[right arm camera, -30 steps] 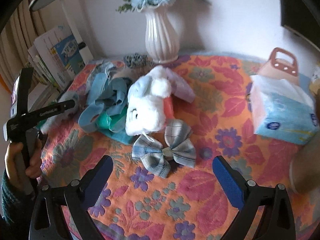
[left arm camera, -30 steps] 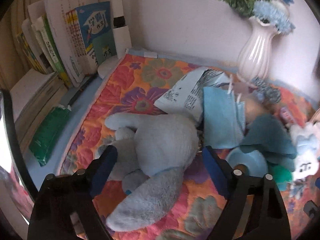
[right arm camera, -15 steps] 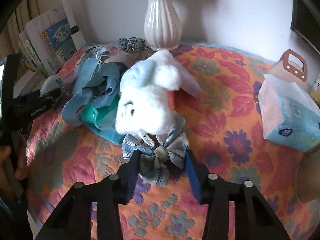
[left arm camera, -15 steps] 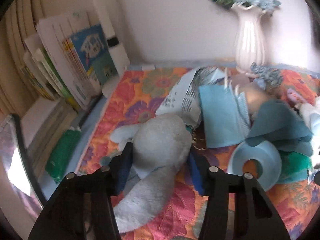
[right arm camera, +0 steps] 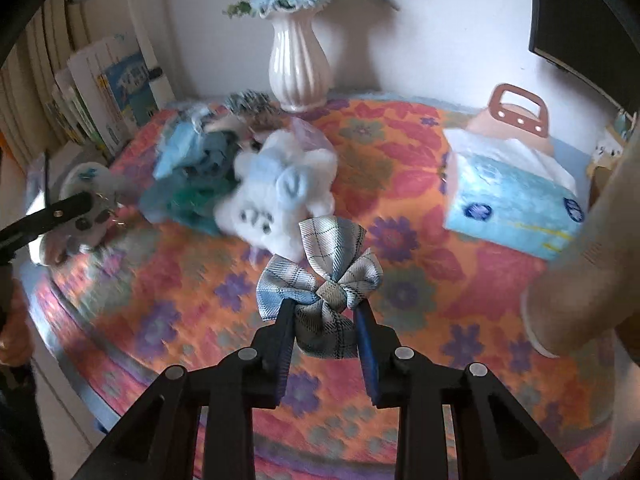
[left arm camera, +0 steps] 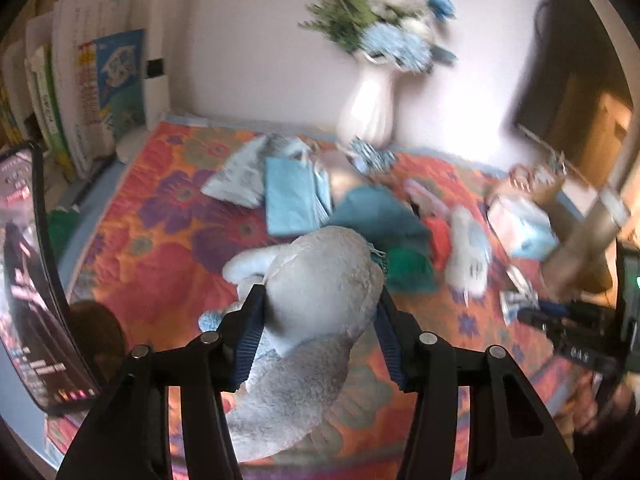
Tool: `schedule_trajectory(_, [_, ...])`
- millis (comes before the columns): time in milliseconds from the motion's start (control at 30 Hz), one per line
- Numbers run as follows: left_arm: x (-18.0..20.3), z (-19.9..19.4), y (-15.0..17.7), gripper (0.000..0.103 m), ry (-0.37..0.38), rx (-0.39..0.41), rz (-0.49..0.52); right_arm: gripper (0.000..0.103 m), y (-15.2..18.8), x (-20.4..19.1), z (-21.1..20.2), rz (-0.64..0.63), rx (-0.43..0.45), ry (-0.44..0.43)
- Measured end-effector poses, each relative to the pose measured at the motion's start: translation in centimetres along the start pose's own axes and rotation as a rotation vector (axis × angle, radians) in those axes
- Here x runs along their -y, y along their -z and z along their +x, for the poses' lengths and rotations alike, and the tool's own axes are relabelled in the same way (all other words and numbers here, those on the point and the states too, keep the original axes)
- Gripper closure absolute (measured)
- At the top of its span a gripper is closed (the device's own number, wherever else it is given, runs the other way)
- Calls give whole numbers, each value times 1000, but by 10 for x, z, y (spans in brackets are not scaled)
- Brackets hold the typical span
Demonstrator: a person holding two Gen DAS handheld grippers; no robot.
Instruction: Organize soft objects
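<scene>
While both jaws have just been closing, left hand-held gripper (left arm camera: 318,320) clamps grey plush (left arm camera: 320,292), lifted over floral desk (left arm camera: 160,220). Right hand-held gripper (right arm camera: 324,322) pinches plaid bow (right arm camera: 320,284) above desk. Behind bow: white plush (right arm camera: 280,196) beside cloth pile (right arm camera: 196,180); tissue box (right arm camera: 512,208) to the right; vase (right arm camera: 298,68) at wall.

Soft daylight, motion blur (worst in the left view), dark fisheye corners.
</scene>
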State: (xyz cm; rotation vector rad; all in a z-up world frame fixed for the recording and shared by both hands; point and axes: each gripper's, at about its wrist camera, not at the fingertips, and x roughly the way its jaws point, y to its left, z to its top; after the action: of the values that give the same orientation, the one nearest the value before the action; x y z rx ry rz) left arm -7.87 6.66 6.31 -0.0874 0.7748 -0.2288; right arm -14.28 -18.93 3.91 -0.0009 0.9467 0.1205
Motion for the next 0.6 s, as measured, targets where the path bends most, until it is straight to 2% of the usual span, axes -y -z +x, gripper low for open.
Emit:
schedule_trajectory(67, [6, 3, 8, 45, -28, 2, 34, 75, 6, 3, 7, 0, -27, 25])
schedule_trajectory(133, [11, 7, 14, 21, -68, -4, 53, 69, 11, 7, 12, 24, -54, 4])
schedule_trajectory(233, [14, 9, 19, 15, -126, 24, 88, 45, 14, 11, 11, 46, -38, -30])
schedule_trajectory(300, [15, 10, 20, 11, -137, 35, 92, 23, 16, 13, 10, 63, -27, -45])
schedule_trajectory(367, [13, 15, 20, 7, -142, 24, 87, 22, 22, 16, 11, 104, -5, -68])
schedule_trajectory(467, [15, 11, 22, 6, -136, 36, 96, 22, 29, 15, 3, 151, 39, -64])
schedule_trajectory(500, [16, 8, 23, 6, -118, 45, 95, 22, 28, 15, 1, 162, 43, -71])
schedule_trajectory(567, [14, -4, 24, 6, -30, 77, 82, 21, 23, 16, 6, 184, 26, -86])
schedule_trajectory(600, [10, -11, 25, 1, 13, 98, 68, 20, 20, 13, 11, 187, 9, -80])
